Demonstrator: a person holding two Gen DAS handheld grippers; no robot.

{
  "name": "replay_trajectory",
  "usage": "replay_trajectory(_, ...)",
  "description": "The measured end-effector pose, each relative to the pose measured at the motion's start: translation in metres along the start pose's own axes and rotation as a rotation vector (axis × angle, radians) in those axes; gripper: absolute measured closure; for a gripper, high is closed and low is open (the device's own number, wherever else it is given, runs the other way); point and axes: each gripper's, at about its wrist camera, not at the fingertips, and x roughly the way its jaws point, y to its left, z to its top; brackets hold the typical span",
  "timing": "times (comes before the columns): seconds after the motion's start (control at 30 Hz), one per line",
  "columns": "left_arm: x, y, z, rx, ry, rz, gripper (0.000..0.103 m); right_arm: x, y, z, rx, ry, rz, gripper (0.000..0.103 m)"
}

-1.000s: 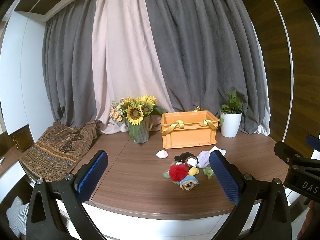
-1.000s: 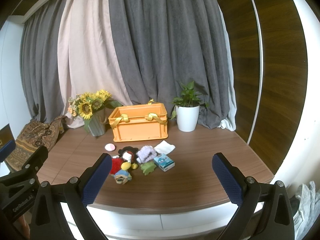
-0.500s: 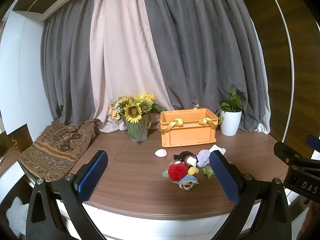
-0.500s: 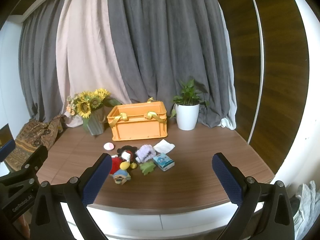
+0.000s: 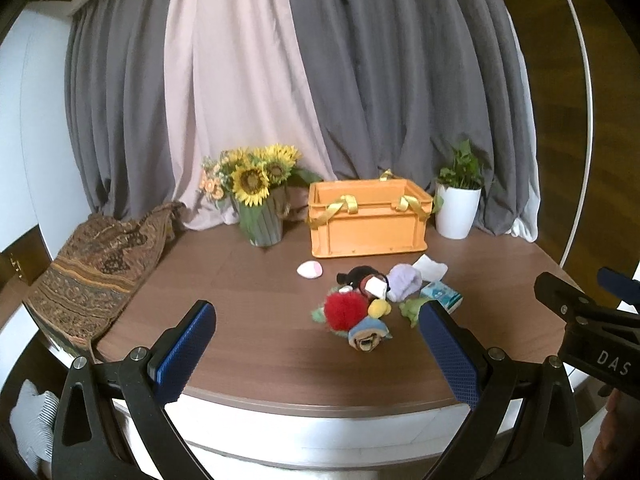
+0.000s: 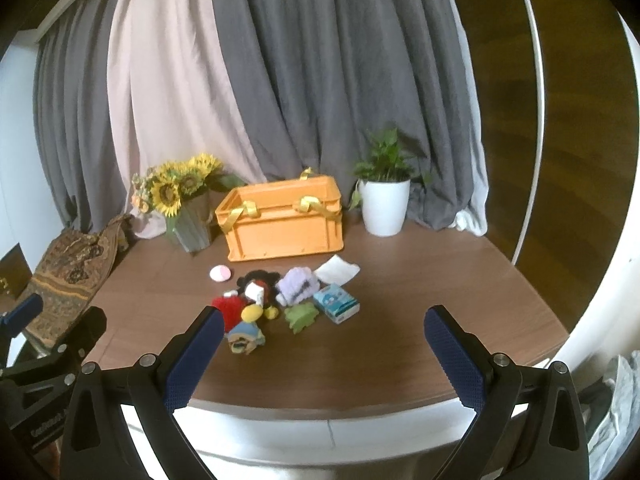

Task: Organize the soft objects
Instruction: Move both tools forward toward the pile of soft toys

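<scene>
A pile of soft toys lies mid-table: a red fluffy toy (image 5: 342, 311), a black plush (image 5: 359, 274), a purple knit piece (image 5: 404, 282), a green piece (image 5: 412, 307), a blue-hatted doll (image 5: 369, 334) and a pink-white pad (image 5: 309, 269). The pile also shows in the right wrist view, with the red toy (image 6: 226, 308) and purple piece (image 6: 298, 284). An orange crate (image 5: 368, 220), also in the right wrist view (image 6: 284, 224), stands behind them. My left gripper (image 5: 316, 350) is open and empty in front of the table edge. My right gripper (image 6: 320, 354) is open and empty too.
A sunflower vase (image 5: 260, 216) stands left of the crate, a white plant pot (image 5: 456, 212) right of it. A patterned cloth (image 5: 96, 272) drapes the table's left edge. A tissue pack (image 6: 336, 303) and a white cloth (image 6: 337, 270) lie by the toys. Curtains hang behind.
Both views have tipped downward a little and drawn slightly nearer the table; the toys and crate sit higher and larger. Both grippers stay open.
</scene>
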Motion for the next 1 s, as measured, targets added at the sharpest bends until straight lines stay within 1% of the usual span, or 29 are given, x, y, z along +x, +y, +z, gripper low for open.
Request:
replay_trajectory(0.2, 0.028, 0.003, -0.004, 0.005, 0.014, -0.013, 0.000, 0.028, 0.005, -0.001, -0.004, 0.037, 0.021, 0.002)
replay_trajectory(0.5, 0.090, 0.007, 0.004, 0.036, 0.025, -0.064, 0.000, 0.086, 0.018, 0.004, 0.001, 0.078, 0.029, 0.002)
replay_trajectory(0.67, 0.132, 0.013, 0.005, 0.049, 0.078, -0.111, 0.000, 0.124, 0.027, 0.008, 0.000, 0.111, 0.017, 0.002)
replay_trajectory(0.73, 0.154, 0.015, 0.005, 0.059, 0.112, -0.131, 0.001, 0.141, 0.032, 0.008, -0.003, 0.134, 0.008, 0.002)
replay_trajectory(0.83, 0.179, 0.016, 0.003, 0.061, 0.155, -0.163, 0.003, 0.164, 0.038, 0.007, 0.002, 0.171, -0.009, 0.002)
replay_trajectory(0.9, 0.198, 0.016, 0.000, 0.068, 0.189, -0.198, 0.004, 0.178, 0.041, 0.006, 0.007, 0.193, -0.020, 0.002)
replay_trajectory(1.0, 0.216, 0.013, -0.006, 0.084, 0.221, -0.230, 0.007, 0.195, 0.045, 0.003, 0.012, 0.221, -0.040, 0.002)
